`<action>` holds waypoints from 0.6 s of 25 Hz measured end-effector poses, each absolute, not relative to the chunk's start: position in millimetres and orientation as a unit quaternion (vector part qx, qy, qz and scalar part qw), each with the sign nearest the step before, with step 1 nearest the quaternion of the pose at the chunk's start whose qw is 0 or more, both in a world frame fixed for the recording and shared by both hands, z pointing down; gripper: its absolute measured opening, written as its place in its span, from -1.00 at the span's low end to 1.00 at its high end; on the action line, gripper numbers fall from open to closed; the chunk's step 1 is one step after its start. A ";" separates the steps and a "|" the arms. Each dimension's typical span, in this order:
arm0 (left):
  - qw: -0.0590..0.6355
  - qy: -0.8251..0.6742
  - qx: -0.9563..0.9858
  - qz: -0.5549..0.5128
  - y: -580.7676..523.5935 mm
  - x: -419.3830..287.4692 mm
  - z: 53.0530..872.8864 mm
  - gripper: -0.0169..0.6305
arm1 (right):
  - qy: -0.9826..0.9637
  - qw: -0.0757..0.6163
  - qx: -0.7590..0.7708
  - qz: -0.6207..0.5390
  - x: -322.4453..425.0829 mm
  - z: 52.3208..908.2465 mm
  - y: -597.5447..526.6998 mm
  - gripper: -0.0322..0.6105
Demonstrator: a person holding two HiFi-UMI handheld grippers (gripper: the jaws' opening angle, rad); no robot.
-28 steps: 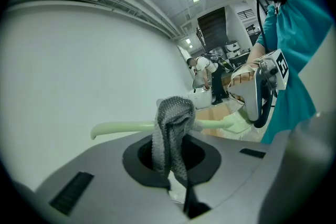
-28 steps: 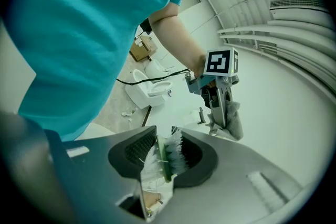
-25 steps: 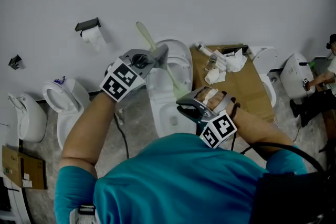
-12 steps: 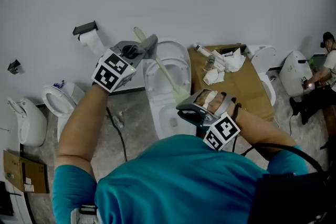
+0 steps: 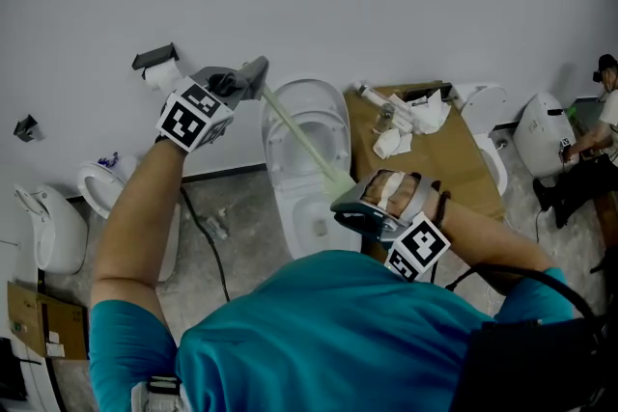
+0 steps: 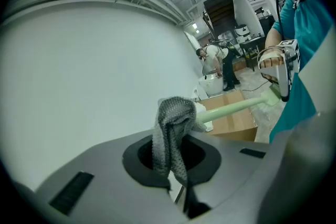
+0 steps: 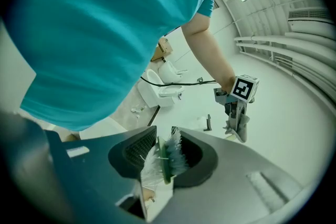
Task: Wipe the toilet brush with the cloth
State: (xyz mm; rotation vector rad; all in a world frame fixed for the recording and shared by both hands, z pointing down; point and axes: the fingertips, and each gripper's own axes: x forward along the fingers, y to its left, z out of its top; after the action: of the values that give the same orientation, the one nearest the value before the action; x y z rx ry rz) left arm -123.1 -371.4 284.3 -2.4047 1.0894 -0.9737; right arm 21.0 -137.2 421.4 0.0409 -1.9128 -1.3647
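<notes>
The toilet brush has a pale green handle point(image 5: 299, 138) slanting across the toilet bowl, and a head of white bristles point(image 7: 169, 156). My right gripper point(image 5: 353, 199) is shut on that brush head, low in the middle of the head view. My left gripper point(image 5: 253, 74) is at the handle's far upper end, shut on a grey knitted cloth point(image 6: 172, 131). The cloth is bunched round the handle point(image 6: 236, 107), hiding the handle's tip. In the right gripper view the left gripper point(image 7: 237, 113) stands against the white wall.
A white toilet point(image 5: 307, 111) stands under the brush. To its right lies a cardboard sheet point(image 5: 454, 159) with crumpled paper and bottles. A paper roll holder point(image 5: 157, 61) hangs on the wall, and more toilets point(image 5: 101, 183) stand left. A person point(image 5: 603, 125) is at far right.
My left gripper has slid up and left along the handle with the cloth, reaching the handle's end, which earlier stuck out past it. The right gripper has stayed in place, rolling slightly.
</notes>
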 end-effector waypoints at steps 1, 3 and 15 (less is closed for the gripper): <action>0.166 0.382 -0.840 -0.347 -374.2 -125.2 283.7 -0.88 | -0.749 0.387 0.013 -0.538 22.5 421.1 -135.9 -0.62; 0.172 0.384 -0.834 -0.356 -381.0 -129.0 283.5 -0.88 | -0.750 0.388 0.006 -0.536 23.4 419.3 -131.3 -0.62; 0.125 0.407 -0.822 -0.378 -436.6 -176.2 305.4 -0.88 | -0.757 0.381 -0.010 -0.530 24.0 416.7 -125.3 -0.62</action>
State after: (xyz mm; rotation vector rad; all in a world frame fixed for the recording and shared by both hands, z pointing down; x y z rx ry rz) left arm -176.2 -436.6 305.4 -2.3952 1.1860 -1.1020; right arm 24.0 -125.3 416.7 -0.0255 -1.9316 -1.3536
